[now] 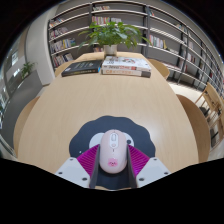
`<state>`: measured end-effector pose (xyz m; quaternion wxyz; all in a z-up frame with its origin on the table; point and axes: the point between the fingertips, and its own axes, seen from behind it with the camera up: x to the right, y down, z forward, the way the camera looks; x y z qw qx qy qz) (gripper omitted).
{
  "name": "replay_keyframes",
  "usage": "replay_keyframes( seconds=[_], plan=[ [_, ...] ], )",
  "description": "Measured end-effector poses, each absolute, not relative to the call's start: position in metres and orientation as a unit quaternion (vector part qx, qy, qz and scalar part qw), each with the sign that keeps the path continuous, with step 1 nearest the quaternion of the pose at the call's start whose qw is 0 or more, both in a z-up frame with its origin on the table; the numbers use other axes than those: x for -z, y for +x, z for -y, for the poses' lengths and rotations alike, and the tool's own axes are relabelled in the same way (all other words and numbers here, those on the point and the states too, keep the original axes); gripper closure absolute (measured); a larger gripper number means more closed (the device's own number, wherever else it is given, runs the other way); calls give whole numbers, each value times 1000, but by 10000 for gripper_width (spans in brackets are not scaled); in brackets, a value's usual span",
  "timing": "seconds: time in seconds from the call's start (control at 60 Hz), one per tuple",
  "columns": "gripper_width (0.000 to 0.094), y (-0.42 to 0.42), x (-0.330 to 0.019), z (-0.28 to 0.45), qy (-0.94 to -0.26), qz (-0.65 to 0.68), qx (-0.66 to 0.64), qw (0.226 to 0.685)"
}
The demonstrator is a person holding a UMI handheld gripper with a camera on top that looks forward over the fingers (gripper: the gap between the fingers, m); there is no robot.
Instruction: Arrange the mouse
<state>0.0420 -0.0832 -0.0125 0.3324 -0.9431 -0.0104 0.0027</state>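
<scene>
The mouse [112, 150] lies at the table's [60, 110] near edge, on a dark mat [92, 132], its long axis running straight ahead between the fingers. The tool [111, 160] appears clamped on the mouse's sides, pink pads [88, 158] pressing both flanks.

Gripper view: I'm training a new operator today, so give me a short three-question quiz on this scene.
1. True or false: the mouse lies between the fingers.
2. What does the mouse rest on? A) a book B) the dark mouse mat C) bare wood
3. What stands beyond the books at the far edge of the table?

Key: 1 true. 2 B. 3 a leafy potted plant, in front of bookshelves.
</scene>
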Motion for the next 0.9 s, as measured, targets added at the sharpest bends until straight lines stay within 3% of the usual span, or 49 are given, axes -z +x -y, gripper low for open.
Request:
replay_keyframes(
  seconds=[0.15, 0.567, 0.9],
  plan=[
    [197, 48, 5, 93, -952, 22, 20, 306],
    [198, 5, -178, 151, -907, -9, 25, 419],
    [199, -48, -222, 208, -893, -6, 17, 449]
  ],
)
